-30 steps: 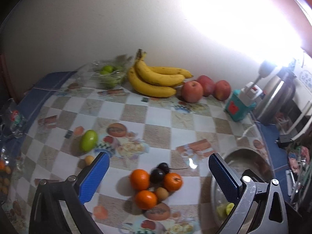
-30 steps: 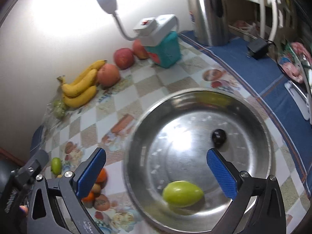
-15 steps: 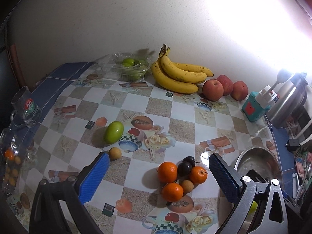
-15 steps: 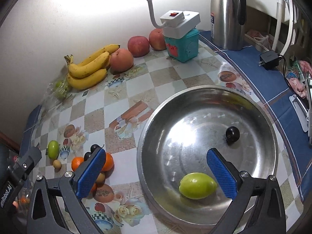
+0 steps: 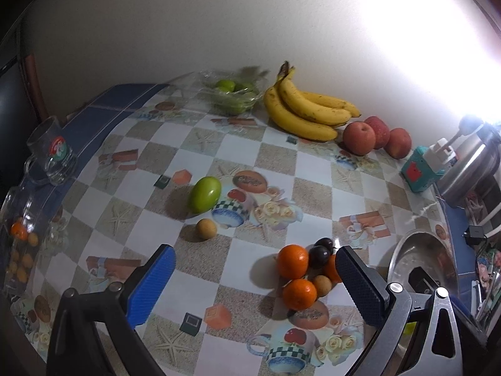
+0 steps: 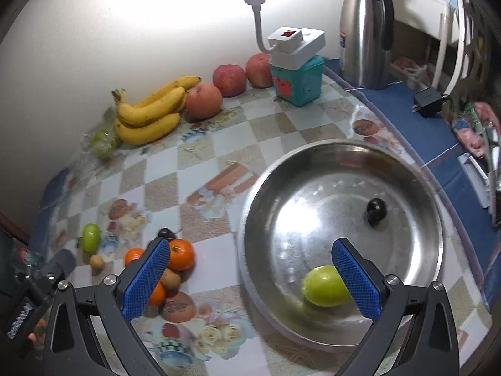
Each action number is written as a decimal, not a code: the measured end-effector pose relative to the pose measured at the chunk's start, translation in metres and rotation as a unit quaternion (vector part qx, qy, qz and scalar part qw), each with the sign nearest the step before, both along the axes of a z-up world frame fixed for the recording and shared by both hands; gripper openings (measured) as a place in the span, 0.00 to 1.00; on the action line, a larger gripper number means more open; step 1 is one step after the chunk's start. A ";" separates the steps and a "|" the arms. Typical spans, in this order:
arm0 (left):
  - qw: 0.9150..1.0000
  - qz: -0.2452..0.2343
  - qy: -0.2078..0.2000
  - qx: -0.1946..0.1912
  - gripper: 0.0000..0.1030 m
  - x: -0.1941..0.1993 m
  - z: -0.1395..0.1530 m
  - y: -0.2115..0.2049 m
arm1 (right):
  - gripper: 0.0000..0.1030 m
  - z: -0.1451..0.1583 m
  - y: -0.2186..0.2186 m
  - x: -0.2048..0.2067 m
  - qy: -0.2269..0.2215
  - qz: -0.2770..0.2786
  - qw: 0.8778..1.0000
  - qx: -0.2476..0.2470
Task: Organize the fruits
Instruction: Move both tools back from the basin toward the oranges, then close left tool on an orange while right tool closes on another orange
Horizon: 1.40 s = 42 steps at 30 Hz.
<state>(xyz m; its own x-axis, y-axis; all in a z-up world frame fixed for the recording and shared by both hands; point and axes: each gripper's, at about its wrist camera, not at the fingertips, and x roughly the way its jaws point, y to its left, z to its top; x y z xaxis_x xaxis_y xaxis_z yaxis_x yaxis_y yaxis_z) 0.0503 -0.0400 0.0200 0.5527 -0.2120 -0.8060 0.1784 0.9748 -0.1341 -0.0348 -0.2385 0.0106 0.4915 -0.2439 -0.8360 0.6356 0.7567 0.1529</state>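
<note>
The left gripper [image 5: 255, 282] was held above the table with its two blue-padded fingers [image 5: 150, 283] spread wide apart and nothing between them. The right gripper [image 6: 250, 277] was held the same way, jaws wide and empty, its blue pads [image 6: 355, 277] pointing forward and downward. In the right wrist view, the dark body of the left gripper [image 6: 34, 294] showed at the lower left edge, well apart from the right one
</note>
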 end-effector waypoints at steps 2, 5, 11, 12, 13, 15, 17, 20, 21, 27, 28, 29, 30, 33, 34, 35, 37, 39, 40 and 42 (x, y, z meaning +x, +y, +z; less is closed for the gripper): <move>1.000 0.014 0.011 -0.002 1.00 0.002 -0.004 0.006 | 1.00 -0.003 0.004 0.003 0.014 0.006 1.000 -0.011; 0.999 0.039 0.029 -0.010 1.00 0.008 -0.011 0.016 | 1.00 -0.014 0.007 0.006 0.011 0.018 0.999 0.027; 0.995 0.086 0.059 -0.013 1.00 0.018 -0.027 0.036 | 1.00 -0.023 0.023 0.015 0.010 0.048 0.998 0.048; 0.994 0.091 0.064 -0.016 1.00 0.019 -0.029 0.039 | 1.00 -0.022 0.026 0.017 0.008 0.056 0.997 0.052; 0.993 0.093 0.068 -0.018 1.00 0.019 -0.031 0.040 | 1.00 -0.021 0.030 0.018 0.006 0.062 0.997 0.051; 0.992 0.096 0.078 -0.023 1.00 0.021 -0.035 0.042 | 1.00 -0.019 0.036 0.022 0.001 0.076 0.996 0.050; 0.991 0.095 0.088 -0.027 1.00 0.023 -0.038 0.041 | 0.99 -0.018 0.038 0.023 -0.008 0.082 0.995 0.056; 0.990 0.095 0.099 -0.029 1.00 0.024 -0.044 0.038 | 0.93 -0.018 0.038 0.026 -0.020 0.092 0.993 0.072; 0.990 0.095 0.102 -0.029 1.00 0.025 -0.046 0.037 | 0.87 -0.018 0.039 0.028 -0.019 0.095 0.993 0.073; 0.987 0.102 0.112 -0.048 1.00 0.030 -0.052 0.036 | 0.72 -0.027 0.037 0.039 -0.012 0.108 0.990 0.093; 0.987 0.101 0.113 -0.053 1.00 0.032 -0.052 0.035 | 0.69 -0.029 0.036 0.040 -0.012 0.108 0.989 0.097; 0.987 0.099 0.113 -0.056 1.00 0.033 -0.052 0.034 | 0.69 -0.030 0.035 0.041 -0.013 0.109 0.989 0.099; 0.987 0.096 0.113 -0.059 1.00 0.034 -0.052 0.032 | 0.67 -0.030 0.034 0.042 -0.014 0.110 0.989 0.101; 0.988 0.085 0.110 -0.066 1.00 0.037 -0.051 0.026 | 0.65 -0.035 0.033 0.047 -0.011 0.114 0.988 0.107; 0.988 0.082 0.111 -0.068 1.00 0.038 -0.051 0.024 | 0.61 -0.037 0.032 0.048 -0.011 0.115 0.987 0.111; 0.988 0.079 0.111 -0.070 0.99 0.039 -0.051 0.023 | 0.61 -0.039 0.031 0.050 -0.009 0.116 0.986 0.115; 0.988 0.074 0.112 -0.074 0.99 0.041 -0.052 0.019 | 0.60 -0.042 0.029 0.052 -0.008 0.118 0.985 0.122; 0.988 0.067 0.117 -0.081 0.99 0.045 -0.054 0.015 | 0.59 -0.046 0.028 0.054 -0.007 0.122 0.984 0.129; 0.987 0.062 0.121 -0.084 0.98 0.046 -0.056 0.013 | 0.59 -0.047 0.028 0.055 -0.007 0.123 0.984 0.132; 0.986 0.055 0.128 -0.089 0.95 0.048 -0.059 0.009 | 0.59 -0.050 0.026 0.056 -0.006 0.123 0.983 0.138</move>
<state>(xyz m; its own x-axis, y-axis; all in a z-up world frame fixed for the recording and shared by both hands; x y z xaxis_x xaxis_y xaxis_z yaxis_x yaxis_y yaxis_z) 0.0981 -0.0314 -0.0387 0.3633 -0.3128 -0.8776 0.0105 0.9433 -0.3319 0.0215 -0.2122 -0.0390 0.5175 0.1194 -0.8473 0.4356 0.8156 0.3809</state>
